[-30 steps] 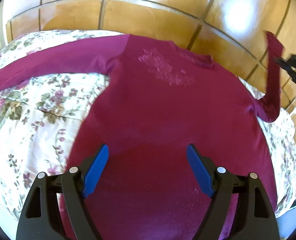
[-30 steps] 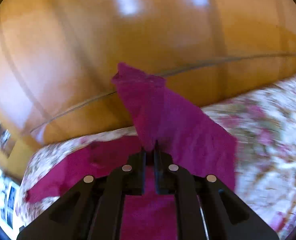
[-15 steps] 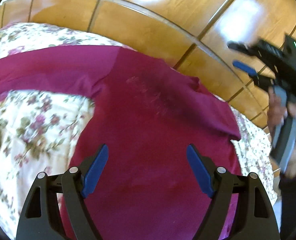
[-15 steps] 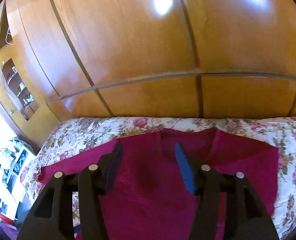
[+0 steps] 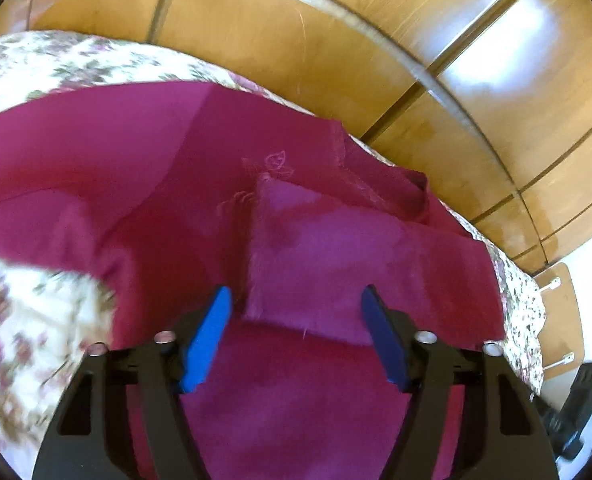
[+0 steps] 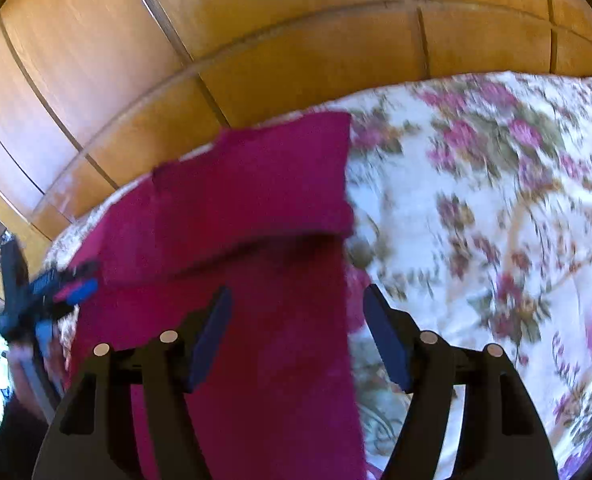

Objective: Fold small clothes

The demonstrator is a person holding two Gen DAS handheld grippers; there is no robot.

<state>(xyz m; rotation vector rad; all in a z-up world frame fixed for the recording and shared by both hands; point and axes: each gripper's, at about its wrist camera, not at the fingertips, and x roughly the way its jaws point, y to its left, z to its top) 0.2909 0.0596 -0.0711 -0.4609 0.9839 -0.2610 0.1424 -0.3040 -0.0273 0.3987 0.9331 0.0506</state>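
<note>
A magenta long-sleeved shirt (image 5: 183,208) lies spread on a floral bedspread (image 5: 27,320). Its right sleeve (image 5: 336,264) lies folded across the chest, cuff near the embroidered motif. Its left sleeve (image 5: 55,140) stretches out to the left. My left gripper (image 5: 296,336) is open and empty, hovering above the shirt just below the folded sleeve. In the right wrist view the shirt (image 6: 255,280) has the folded sleeve (image 6: 255,184) lying across it. My right gripper (image 6: 296,336) is open and empty over the shirt's right edge. The left gripper (image 6: 63,288) shows at the left there.
Wooden wardrobe panels (image 5: 336,40) stand right behind the bed. The floral bedspread (image 6: 496,240) extends to the right of the shirt. A wooden piece with metal fittings (image 5: 556,320) and a dark device (image 5: 584,392) are at the bed's right end.
My right gripper carried the right sleeve over the chest, opened and let it go, then pulled back to the right. My left gripper moved closer over the shirt.
</note>
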